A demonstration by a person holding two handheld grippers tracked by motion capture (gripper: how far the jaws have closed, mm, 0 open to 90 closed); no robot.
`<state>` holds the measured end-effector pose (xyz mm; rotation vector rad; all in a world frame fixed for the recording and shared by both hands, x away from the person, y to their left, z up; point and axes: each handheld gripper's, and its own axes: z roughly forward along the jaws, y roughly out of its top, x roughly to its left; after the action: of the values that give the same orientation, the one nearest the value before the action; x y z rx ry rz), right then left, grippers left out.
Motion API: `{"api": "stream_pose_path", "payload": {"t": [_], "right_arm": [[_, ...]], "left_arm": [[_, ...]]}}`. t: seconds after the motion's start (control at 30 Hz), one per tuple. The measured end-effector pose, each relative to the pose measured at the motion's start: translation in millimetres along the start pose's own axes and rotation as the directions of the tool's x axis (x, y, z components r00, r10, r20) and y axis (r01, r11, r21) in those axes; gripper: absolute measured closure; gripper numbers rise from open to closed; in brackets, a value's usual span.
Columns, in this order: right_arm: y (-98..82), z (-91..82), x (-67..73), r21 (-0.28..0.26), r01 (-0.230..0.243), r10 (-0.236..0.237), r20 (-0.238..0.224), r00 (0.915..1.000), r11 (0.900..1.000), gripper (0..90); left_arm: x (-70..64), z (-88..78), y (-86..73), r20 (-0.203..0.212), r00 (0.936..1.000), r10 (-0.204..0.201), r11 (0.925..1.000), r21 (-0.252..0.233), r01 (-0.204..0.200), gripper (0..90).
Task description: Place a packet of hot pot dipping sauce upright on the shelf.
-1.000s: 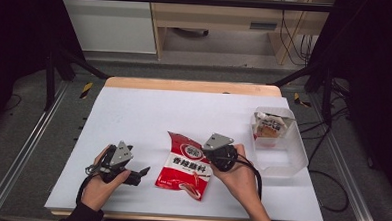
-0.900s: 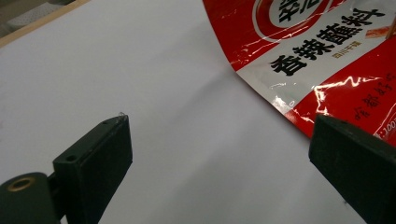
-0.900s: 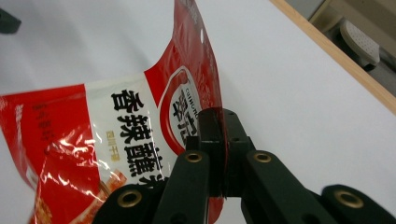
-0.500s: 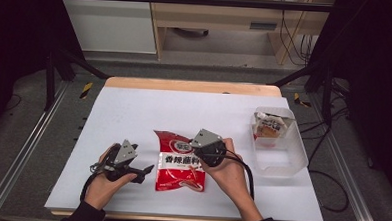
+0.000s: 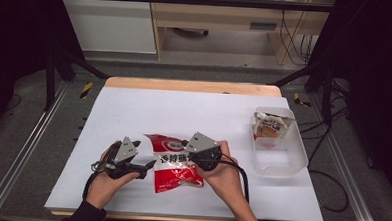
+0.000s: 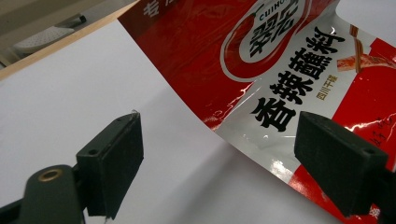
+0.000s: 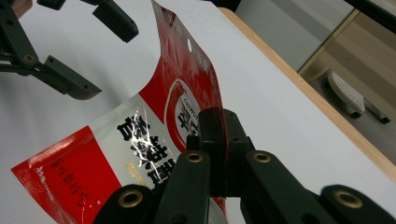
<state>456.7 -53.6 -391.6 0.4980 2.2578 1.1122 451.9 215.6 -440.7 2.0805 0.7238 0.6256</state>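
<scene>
Pinching the right edge of a red and white snack packet (image 5: 174,164), the right gripper (image 5: 194,158) has its two black jaws pressed together on the foil, as the right gripper view (image 7: 219,140) shows plainly: the packet's edge stands up between the pads while the rest of it curves down toward the table. The packet (image 7: 154,126) sits near the front middle of the white table (image 5: 194,110), between the two hands. Its red top with a round logo points away from the person, and its white band with black lettering crosses the middle.

On the other side, the left gripper (image 5: 141,163) lies low just beside the packet's left edge, with its jaws spread wide; they have just been closing a little. In the left gripper view (image 6: 219,149), the packet (image 6: 289,60) lies ahead of the gap, its lower left edge (image 6: 243,144) reaching in between the two pads, though neither pad seems to touch it; the angle makes that hard to tell for the right-hand pad.

Well apart, at the right side of the table, a clear plastic tub (image 5: 282,154) holds another small packet (image 5: 271,126) at its far end.
</scene>
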Motion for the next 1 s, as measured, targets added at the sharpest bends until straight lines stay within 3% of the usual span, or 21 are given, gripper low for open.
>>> {"api": "stream_pose_path", "payload": {"t": [0.4,0.83,1.0], "right_arm": [[5.6,-8.3,-2.0,-0.042,-0.011,0.011,-0.013,0.9999,0.999,90.0],[12.0,-14.1,0.2,-0.064,0.000,-0.003,-0.036,0.9994,0.998,90.0],[11.3,-15.3,-2.0,-0.067,-0.004,0.002,-0.041,0.9992,0.998,90.0]], "left_arm": [[11.3,3.5,4.3,0.007,0.9996,-0.026,0.9988,-0.041,0.026,24.7],[25.2,0.9,17.7,0.086,0.9960,-0.021,0.9947,-0.099,0.030,45.9],[28.3,4.4,21.3,0.120,0.9927,0.014,0.9952,-0.098,-0.002,53.4]]}}
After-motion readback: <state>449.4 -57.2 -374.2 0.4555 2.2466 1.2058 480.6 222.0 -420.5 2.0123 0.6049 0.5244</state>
